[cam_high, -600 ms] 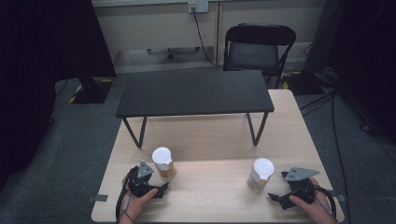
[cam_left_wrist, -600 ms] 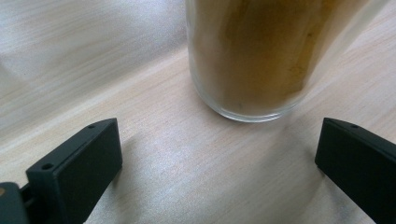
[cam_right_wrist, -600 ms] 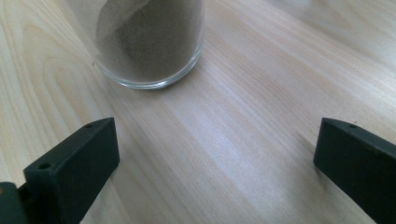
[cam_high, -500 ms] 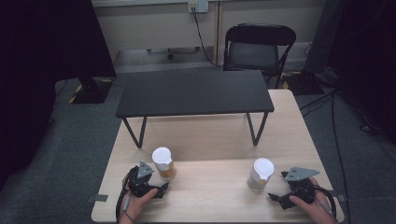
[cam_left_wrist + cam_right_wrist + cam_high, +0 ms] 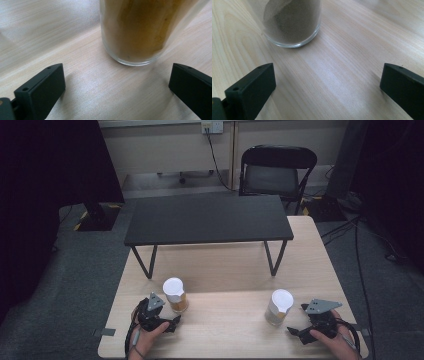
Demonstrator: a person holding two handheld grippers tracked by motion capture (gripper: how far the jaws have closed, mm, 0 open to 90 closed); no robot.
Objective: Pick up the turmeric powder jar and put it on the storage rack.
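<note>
Left gripper [image 5: 172,322] gaping, amber jar [image 5: 176,295] upright just beyond; right gripper [image 5: 295,332] gaping, grey jar [image 5: 279,308] far-left.

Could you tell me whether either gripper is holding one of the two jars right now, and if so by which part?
Nothing is held. The left gripper stands open just short of the yellow-powder jar, the right gripper open short of the grey-powder jar.
</note>
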